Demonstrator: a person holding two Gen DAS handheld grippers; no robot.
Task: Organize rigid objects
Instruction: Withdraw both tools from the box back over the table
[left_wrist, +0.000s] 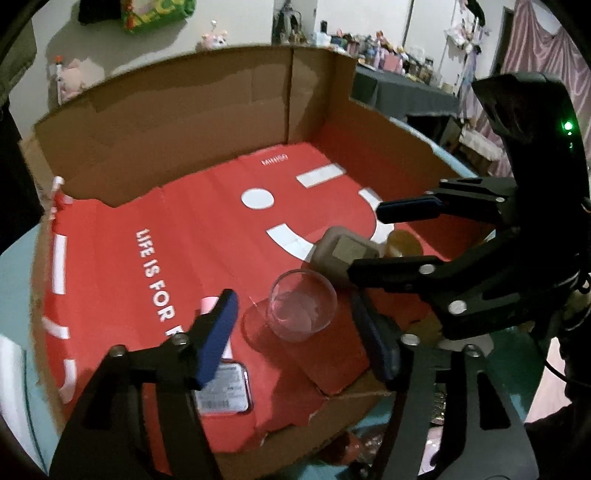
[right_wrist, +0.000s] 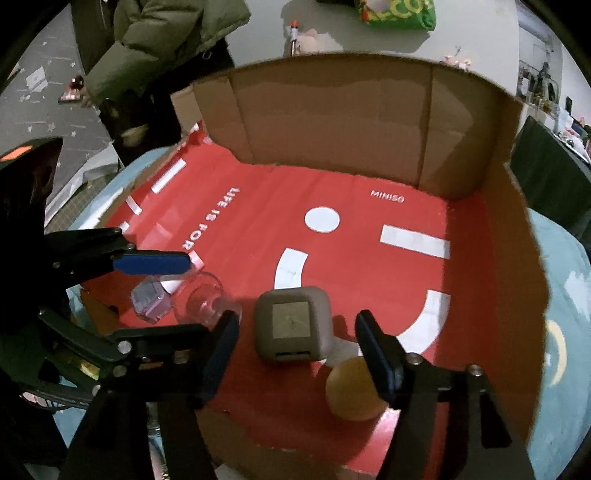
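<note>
Nearest in the left wrist view, the left hand-held gripper stands open with its blue pads either side of a clear round glass cup, neither pad touching it; the cup stands upright on the red printed paper lining of a shallow brown cardboard box. In the right wrist view the right hand-held gripper is likewise open and grips nothing, with a grey rounded square case on the lining between and just beyond its fingers. A yellow-orange ball lies just beside the case, close to the right finger. A small clear faceted container sits next to the glass cup. Beyond the box, a person in an olive padded jacket stands.
</note>
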